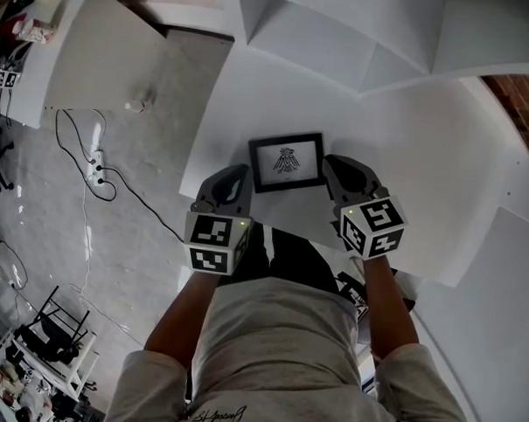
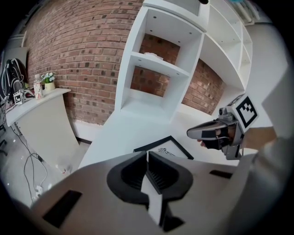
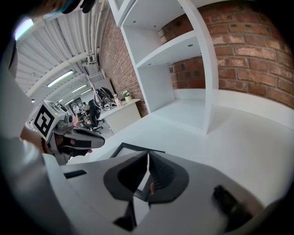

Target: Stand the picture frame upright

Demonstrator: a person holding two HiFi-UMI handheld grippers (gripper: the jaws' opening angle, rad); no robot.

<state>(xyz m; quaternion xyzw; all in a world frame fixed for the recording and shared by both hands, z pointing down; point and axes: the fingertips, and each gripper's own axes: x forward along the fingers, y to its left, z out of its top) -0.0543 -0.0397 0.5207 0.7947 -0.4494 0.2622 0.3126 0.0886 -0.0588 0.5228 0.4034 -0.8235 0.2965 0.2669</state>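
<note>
A black picture frame (image 1: 287, 162) with a white mat and a small dark drawing lies flat on the white table (image 1: 424, 160). It rests between my two grippers, near the front edge. My left gripper (image 1: 240, 171) is just left of the frame, its jaws shut with nothing in them. My right gripper (image 1: 332, 162) is at the frame's right side, jaws also closed and empty. The left gripper view shows the frame (image 2: 167, 146) beyond the shut jaws (image 2: 147, 153), with the right gripper (image 2: 193, 133) past it. In the right gripper view the frame (image 3: 131, 148) lies just ahead of the jaws (image 3: 148, 155).
A white shelving unit (image 1: 368, 44) with open cubbies stands at the table's back, against a brick wall (image 2: 82, 55). The table's left edge (image 1: 192, 159) drops to a floor with cables and a power strip (image 1: 96, 163). A white counter (image 1: 87, 58) stands further left.
</note>
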